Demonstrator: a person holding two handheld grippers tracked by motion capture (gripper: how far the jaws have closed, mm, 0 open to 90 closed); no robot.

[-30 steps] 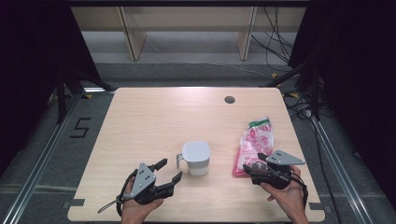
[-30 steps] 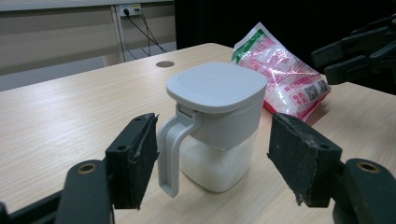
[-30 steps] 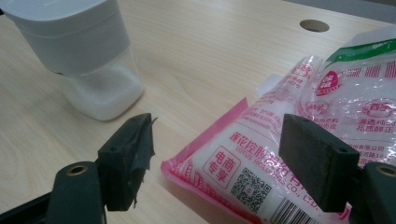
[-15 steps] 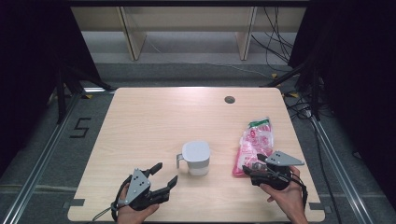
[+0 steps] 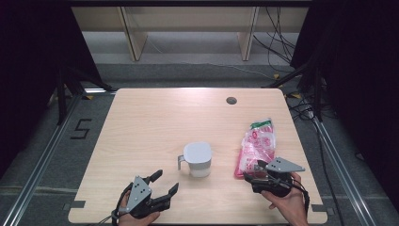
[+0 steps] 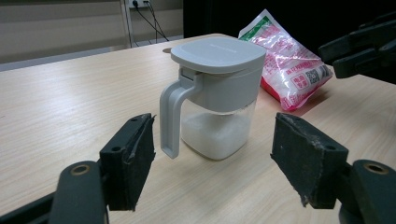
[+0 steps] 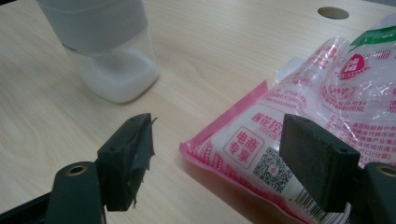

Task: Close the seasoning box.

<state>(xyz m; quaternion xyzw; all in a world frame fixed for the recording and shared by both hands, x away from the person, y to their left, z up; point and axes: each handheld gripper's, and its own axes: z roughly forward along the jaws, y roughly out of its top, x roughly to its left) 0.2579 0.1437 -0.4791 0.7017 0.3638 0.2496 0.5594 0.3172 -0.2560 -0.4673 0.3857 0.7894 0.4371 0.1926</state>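
A clear jug with a grey lid and handle point(image 5: 197, 157) stands at the table's near middle, with white powder in its bottom point(image 6: 217, 140). A pink and white bag point(image 5: 256, 143) lies flat to its right. My left gripper point(image 5: 168, 180) sits low near the front edge and points at the jug from a short way off. It is open; its jaws have just been opening a little, with nothing between them. My right gripper point(image 5: 251, 172) is open at the bag's near end, and the bag's corner point(image 7: 243, 149) lies between its jaws, unpressed.
The wooden table point(image 5: 155, 117) has a round cable hole point(image 5: 231, 100) at the back right. Bare wood stretches behind and left of the jug. Past the table's far edge stand wooden legs point(image 5: 134, 40) and floor cables point(image 5: 282, 42).
My left gripper has drawn back slightly toward the table's near edge. The right gripper, the jug and the bag have stayed put.
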